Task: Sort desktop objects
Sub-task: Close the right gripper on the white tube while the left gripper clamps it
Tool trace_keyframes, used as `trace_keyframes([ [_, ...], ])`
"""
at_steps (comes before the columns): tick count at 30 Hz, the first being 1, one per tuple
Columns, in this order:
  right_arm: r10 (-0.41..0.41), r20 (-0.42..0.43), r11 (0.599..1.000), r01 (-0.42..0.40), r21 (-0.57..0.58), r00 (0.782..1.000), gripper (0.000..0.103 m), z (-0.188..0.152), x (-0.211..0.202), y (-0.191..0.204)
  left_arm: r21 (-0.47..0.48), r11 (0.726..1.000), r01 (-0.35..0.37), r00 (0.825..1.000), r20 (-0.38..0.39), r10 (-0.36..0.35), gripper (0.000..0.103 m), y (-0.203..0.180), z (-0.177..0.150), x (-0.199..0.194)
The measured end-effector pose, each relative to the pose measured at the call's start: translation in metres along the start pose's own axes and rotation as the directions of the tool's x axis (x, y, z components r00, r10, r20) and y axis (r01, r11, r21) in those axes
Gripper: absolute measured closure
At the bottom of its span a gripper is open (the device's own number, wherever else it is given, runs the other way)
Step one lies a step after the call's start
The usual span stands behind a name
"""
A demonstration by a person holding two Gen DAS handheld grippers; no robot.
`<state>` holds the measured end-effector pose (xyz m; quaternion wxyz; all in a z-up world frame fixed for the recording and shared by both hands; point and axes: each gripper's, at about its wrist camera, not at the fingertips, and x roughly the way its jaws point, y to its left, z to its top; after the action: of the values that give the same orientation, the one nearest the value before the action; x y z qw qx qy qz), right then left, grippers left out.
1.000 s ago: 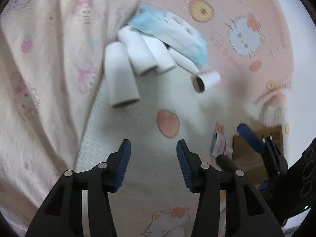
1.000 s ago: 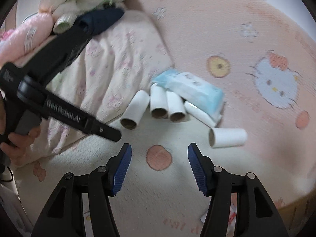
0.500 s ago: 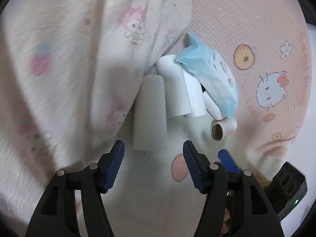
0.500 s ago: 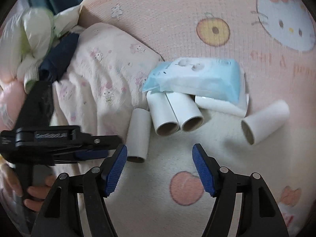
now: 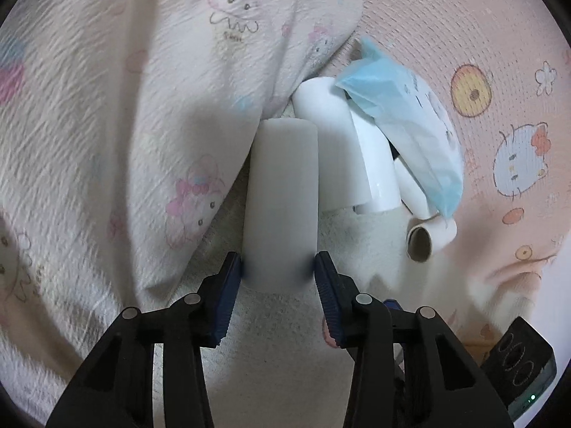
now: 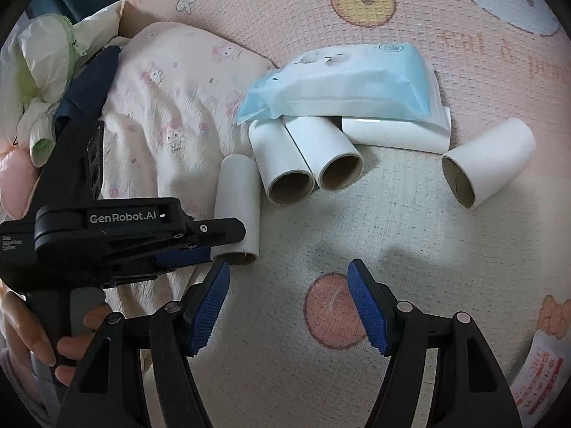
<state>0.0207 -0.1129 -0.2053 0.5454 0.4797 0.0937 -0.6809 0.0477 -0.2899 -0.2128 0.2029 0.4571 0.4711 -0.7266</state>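
We see the left gripper (image 5: 278, 271) closing its jaws around a white tube (image 5: 282, 199), the right gripper (image 6: 289, 306) wide and empty; squeezing could crush it.

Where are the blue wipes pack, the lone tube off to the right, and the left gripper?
blue wipes pack (image 6: 349, 82), right wrist view, top face.
lone tube (image 6: 496, 164), right wrist view, side wall.
left gripper (image 5: 278, 274), left wrist view, between fingertips.
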Motion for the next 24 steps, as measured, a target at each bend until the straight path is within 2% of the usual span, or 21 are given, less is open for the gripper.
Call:
trace_keyframes([
  [3,0.058,-0.011,0.997,-0.058,0.054,0.998,0.036,0.0,0.003,-0.004,-0.044,0.997,0.061,0.997,-0.045,-0.063,0.057,0.007,-0.006,0.004],
  [5,0.091,-0.013,0.993,-0.09,0.081,0.996,0.036,-0.002,0.004,-0.006,-0.067,0.994,0.085,0.995,-0.049,-0.088,0.057,0.01,-0.013,0.003],
  [9,0.09,-0.03,0.993,-0.088,0.081,0.995,0.036,-0.009,0.006,-0.007,-0.065,0.994,0.093,0.994,-0.044,-0.096,0.057,0.01,-0.024,0.001],
  [15,0.116,-0.071,0.992,-0.111,0.066,0.991,0.036,-0.021,0.007,-0.005,-0.123,0.976,0.179,0.978,-0.084,-0.19,0.057,0.018,-0.03,0.005],
  [18,0.108,-0.076,0.994,-0.106,0.03,0.991,0.036,-0.024,0.005,0.0,-0.107,0.973,0.206,0.97,-0.106,-0.217,0.063,0.011,-0.038,0.009],
  [19,0.096,-0.083,0.995,-0.095,0.024,0.992,0.037,-0.024,0.006,0.001,-0.095,0.973,0.21,0.969,-0.112,-0.22,0.069,0.005,-0.04,0.01],
  [24,0.08,-0.111,0.996,-0.074,0.056,0.991,0.037,-0.026,0.011,-0.007,0.002,0.983,0.184,0.974,-0.133,-0.182,0.069,-0.014,-0.046,0.018],
])
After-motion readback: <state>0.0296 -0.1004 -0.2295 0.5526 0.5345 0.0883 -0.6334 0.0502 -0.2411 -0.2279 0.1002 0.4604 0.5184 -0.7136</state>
